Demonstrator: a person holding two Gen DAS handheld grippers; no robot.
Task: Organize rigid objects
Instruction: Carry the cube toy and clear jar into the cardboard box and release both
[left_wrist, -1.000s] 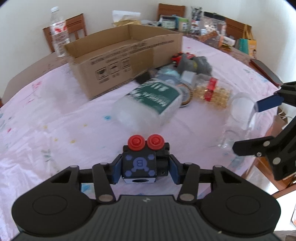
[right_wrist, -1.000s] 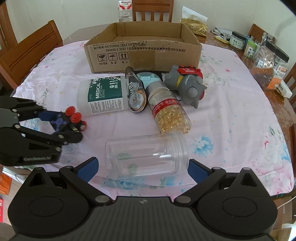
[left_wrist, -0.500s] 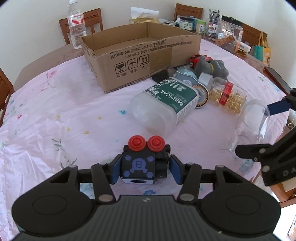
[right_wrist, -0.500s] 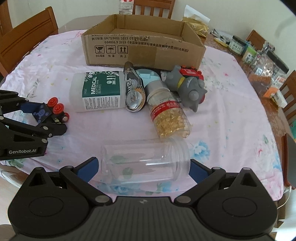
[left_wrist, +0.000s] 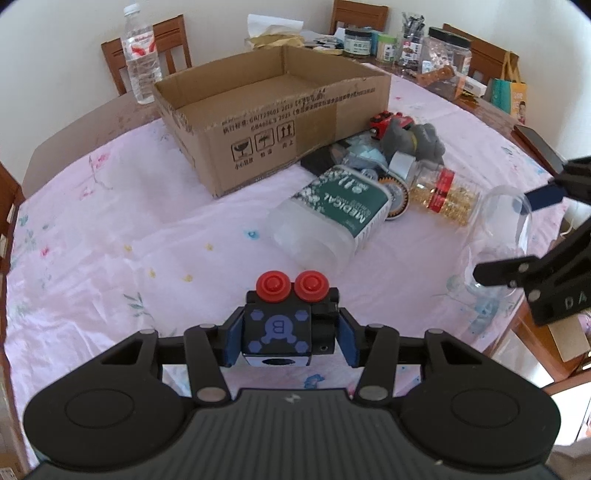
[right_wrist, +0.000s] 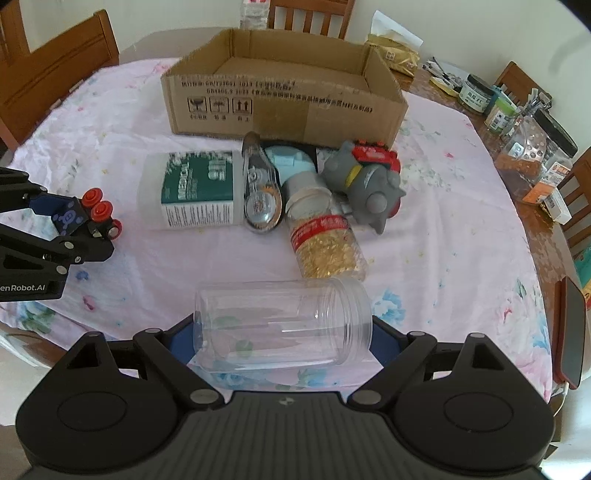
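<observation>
The left gripper (left_wrist: 290, 338) at the bottom middle of its own view is clamped on a small black toy block (left_wrist: 284, 325) with two red knobs, blue pads tight on both sides. The right gripper (right_wrist: 282, 338) has just been closing its jaws around the clear plastic jar (right_wrist: 282, 325), which lies on its side low in that frame; the pads look to be at or nearly on the jar's two ends, though I can't tell if they press yet. Beyond the jar lie a bottle of golden capsules (right_wrist: 325, 243), a white medical bottle (right_wrist: 195, 192) and a grey toy (right_wrist: 369, 184), and the open cardboard box (right_wrist: 280, 107) sits at upper centre. To do this well, I'd say squeeze gently, since a smooth, round jar held end to end may slip or pivot, then lift straight up clear of the capsule bottle before carrying it towards the box
</observation>
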